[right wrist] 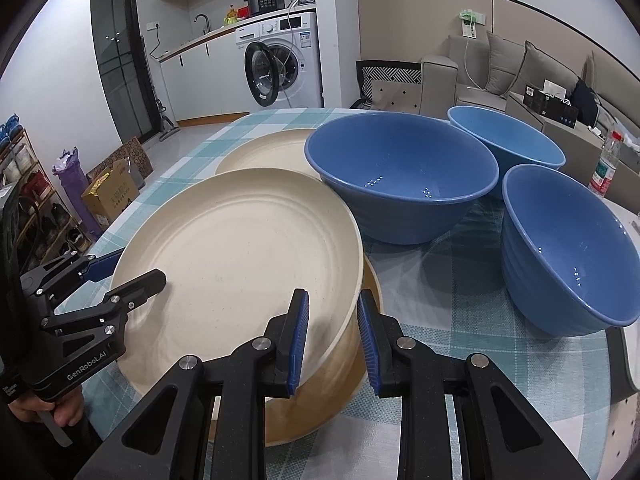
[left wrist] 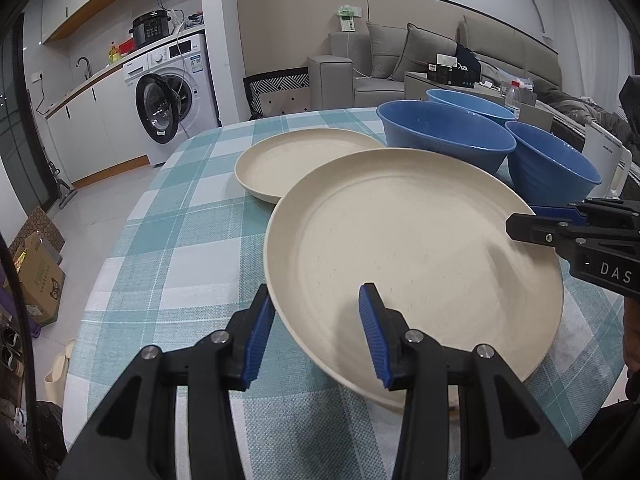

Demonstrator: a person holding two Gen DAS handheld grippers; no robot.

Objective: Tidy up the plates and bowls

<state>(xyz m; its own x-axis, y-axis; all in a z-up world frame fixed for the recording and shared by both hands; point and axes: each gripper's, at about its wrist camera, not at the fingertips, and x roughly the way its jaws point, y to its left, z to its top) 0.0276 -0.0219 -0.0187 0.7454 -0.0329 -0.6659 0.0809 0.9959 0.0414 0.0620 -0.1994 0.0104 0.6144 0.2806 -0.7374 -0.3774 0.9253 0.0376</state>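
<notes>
Cream plate straddled by both grippers

The near plate, tilted at the table near edge, is straddled, not clamped, at opposite rims by left gripper and right gripper; second plate lies beyond.

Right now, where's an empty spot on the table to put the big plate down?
The tablecloth is bare left of both plates: beside the near plate and the far plate, out to the table's left edge. A smaller bare patch lies between the near plate and the nearest bowl. It is crowded at the back right, where three bowls cluster.
</notes>
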